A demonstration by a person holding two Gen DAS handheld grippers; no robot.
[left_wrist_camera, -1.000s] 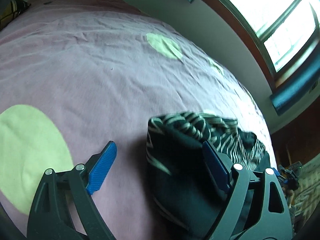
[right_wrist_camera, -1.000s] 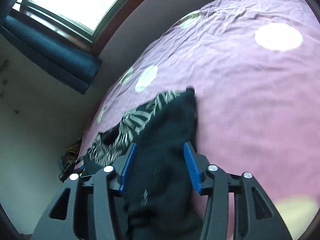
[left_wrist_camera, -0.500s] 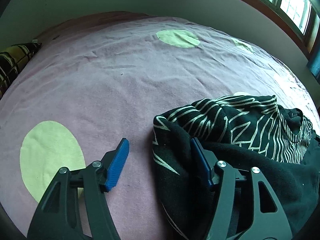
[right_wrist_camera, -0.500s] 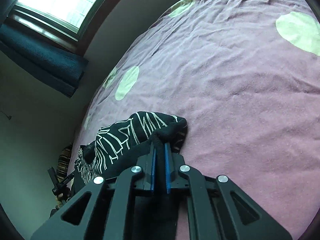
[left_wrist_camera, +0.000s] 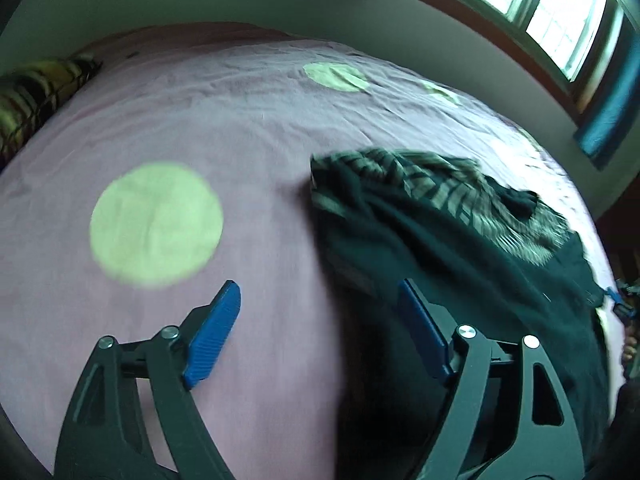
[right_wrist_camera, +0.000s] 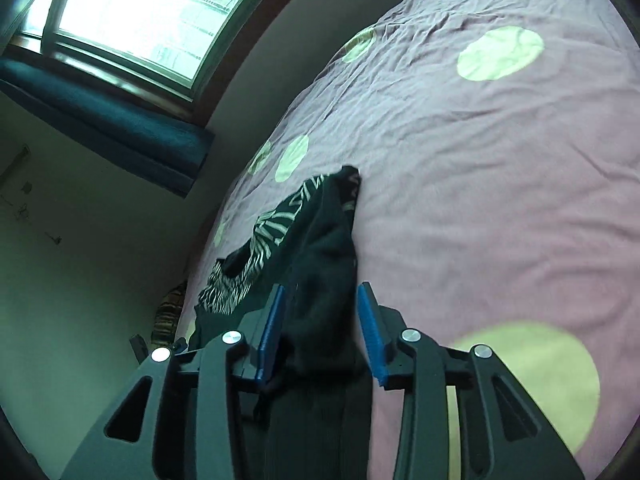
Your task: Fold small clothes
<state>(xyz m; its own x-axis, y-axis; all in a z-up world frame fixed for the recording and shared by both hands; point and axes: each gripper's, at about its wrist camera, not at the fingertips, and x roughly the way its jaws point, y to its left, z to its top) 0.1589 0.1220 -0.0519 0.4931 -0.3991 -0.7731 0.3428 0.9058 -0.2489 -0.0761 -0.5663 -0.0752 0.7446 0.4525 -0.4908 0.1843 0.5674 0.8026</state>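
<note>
One small garment is seen: a black knitted top with a pale zigzag pattern [left_wrist_camera: 440, 216], lying crumpled on a mauve bedsheet printed with pale green discs [left_wrist_camera: 248, 120], toward the bed edge nearest the window [left_wrist_camera: 560, 28]. It is judged to have been set there so that a flat, soft surface is available for the folding, which is not yet done, since the cloth is bunched rather than squared.

The left gripper [left_wrist_camera: 320, 320] is held wide apart, its jaws having just been opening; the left blue ribbed pad [left_wrist_camera: 214, 336] is over bare sheet, while the right one sits at the garment's near edge, and whether it touches the cloth cannot be told. Nothing is pinched by it. The right gripper [right_wrist_camera: 320, 328] is held partly apart, its jaws also having just been opening; a dark fold of the top is seen between the pads, which stand off it on either side, so the cloth is judged released rather than gripped.

Counted: one garment, two grippers with two blue pads each, three green discs in the left view and six in the right, one dark striped pillow [left_wrist_camera: 36, 92] at the far corner, one window.
</note>
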